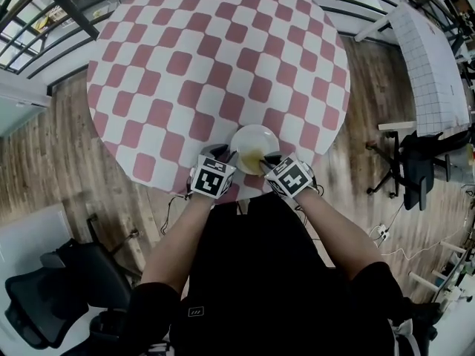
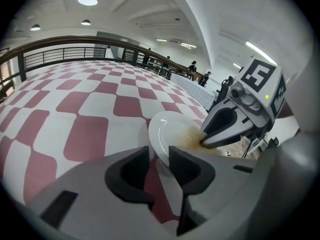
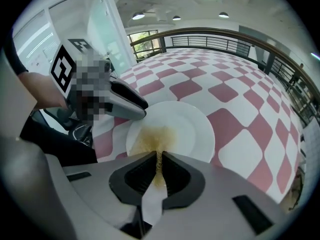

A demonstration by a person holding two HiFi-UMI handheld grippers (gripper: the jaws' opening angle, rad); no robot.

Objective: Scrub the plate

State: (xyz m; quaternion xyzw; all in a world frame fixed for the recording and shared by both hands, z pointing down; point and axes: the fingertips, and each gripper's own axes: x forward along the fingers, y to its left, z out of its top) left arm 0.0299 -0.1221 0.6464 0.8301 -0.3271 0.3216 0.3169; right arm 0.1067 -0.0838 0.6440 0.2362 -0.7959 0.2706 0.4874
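A white plate (image 1: pixel 254 141) (image 2: pixel 167 126) (image 3: pixel 185 129) lies near the front edge of the round table (image 1: pixel 215 58) with its pink-and-white checked cloth. A yellow-brown stain (image 3: pixel 152 136) (image 2: pixel 192 140) covers the plate's near part. My left gripper (image 1: pixel 225 154) (image 2: pixel 160 159) is at the plate's left rim, jaws apart, with the rim lying in the gap between them. My right gripper (image 1: pixel 266 158) (image 3: pixel 159 159) is shut on a thin yellowish scrub pad (image 3: pixel 159 166). Its tip rests on the stain.
The table's front edge runs just below the plate, close to the person's body. A black office chair (image 1: pixel 44 302) stands on the wooden floor at the left. Another chair (image 1: pixel 415 165) and a white table (image 1: pixel 430 58) stand at the right. A railing (image 3: pixel 240 34) runs behind the table.
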